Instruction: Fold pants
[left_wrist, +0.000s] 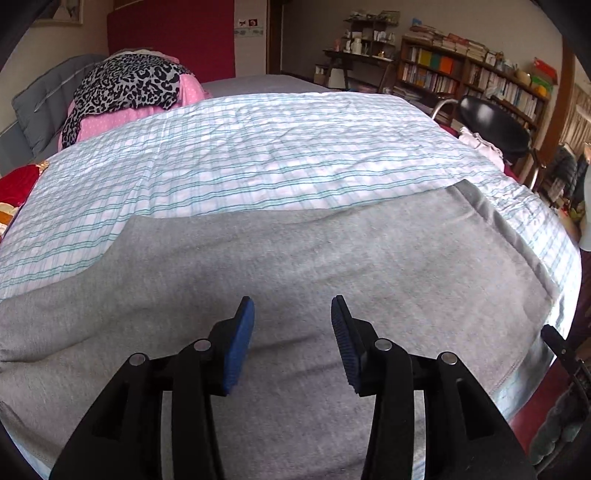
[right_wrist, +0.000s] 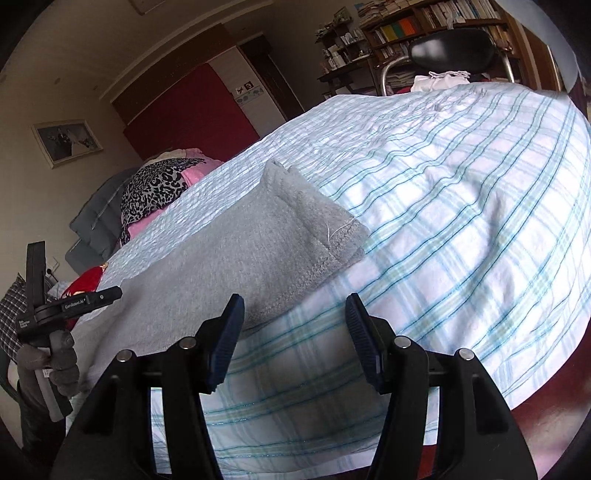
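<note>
Grey sweatpants lie flat across the near part of a bed covered with a white and teal plaid sheet. My left gripper hovers over the middle of the grey fabric, jaws open, nothing between the blue pads. In the right wrist view the pants' hemmed leg end lies just ahead. My right gripper stands open above the sheet at the fabric's edge, holding nothing. The left gripper's body, held by a gloved hand, shows at that view's left edge.
A pile of leopard-print and pink clothes sits at the bed's far left, red fabric beside it. A black chair and bookshelves stand beyond the bed's right side. The bed's near edge drops to a red floor.
</note>
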